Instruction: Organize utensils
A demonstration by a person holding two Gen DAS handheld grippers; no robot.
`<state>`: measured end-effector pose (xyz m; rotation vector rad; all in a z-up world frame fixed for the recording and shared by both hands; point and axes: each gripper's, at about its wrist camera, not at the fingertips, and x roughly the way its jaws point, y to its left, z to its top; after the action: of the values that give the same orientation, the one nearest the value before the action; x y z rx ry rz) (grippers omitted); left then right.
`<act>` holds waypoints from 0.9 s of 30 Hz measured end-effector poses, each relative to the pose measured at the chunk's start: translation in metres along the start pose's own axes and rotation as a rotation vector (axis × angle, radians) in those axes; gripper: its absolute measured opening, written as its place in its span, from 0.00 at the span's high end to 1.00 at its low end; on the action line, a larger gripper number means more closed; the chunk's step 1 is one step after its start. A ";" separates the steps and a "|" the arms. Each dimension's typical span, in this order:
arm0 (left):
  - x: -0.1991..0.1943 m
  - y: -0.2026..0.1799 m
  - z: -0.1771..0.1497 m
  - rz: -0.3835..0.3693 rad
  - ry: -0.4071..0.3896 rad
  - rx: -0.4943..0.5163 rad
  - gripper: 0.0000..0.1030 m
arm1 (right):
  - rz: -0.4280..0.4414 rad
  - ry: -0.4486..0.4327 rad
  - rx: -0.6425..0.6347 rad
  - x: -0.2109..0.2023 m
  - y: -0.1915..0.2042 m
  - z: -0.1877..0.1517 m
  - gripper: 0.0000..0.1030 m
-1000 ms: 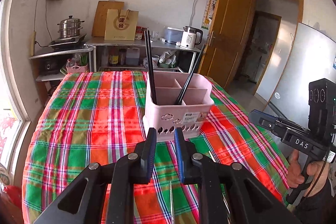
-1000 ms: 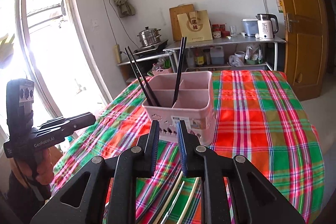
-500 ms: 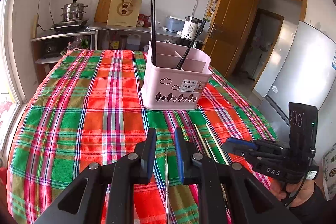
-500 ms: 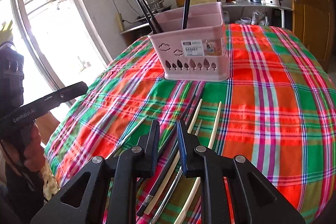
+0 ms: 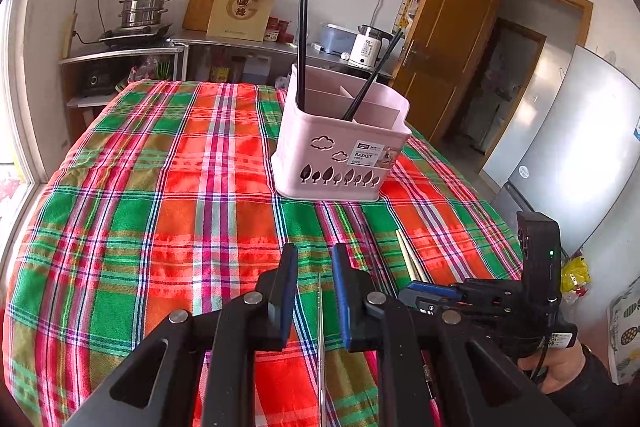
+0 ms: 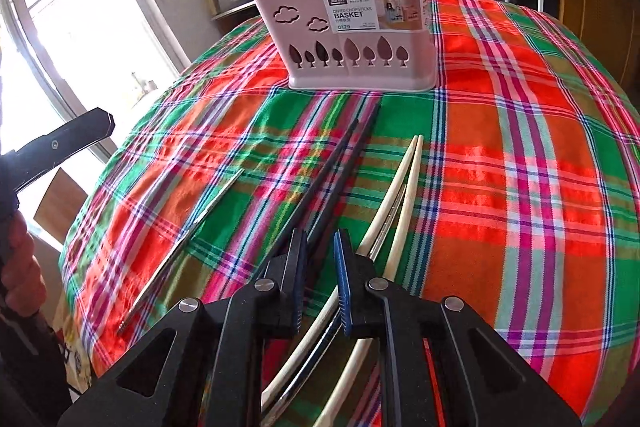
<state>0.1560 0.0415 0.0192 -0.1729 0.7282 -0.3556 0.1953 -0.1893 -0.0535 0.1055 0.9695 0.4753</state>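
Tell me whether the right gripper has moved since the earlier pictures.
Yes. The right gripper has come down toward the chopsticks on the cloth; the pink basket, fixed on the table, now sits high in its view.

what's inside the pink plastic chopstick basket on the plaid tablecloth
The pink plastic chopstick basket holds black chopsticks in its divided compartments: one pair upright, another leaning. Their lower ends and the compartment floors are hidden by the basket's walls.
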 end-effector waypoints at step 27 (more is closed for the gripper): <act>0.043 -0.030 0.001 -0.027 0.120 0.026 0.84 | -0.052 0.030 -0.029 0.018 -0.007 0.025 0.91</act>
<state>0.1786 -0.0021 0.0013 -0.1372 0.8400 -0.4034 0.2263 -0.1844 -0.0545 0.0476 0.9921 0.4441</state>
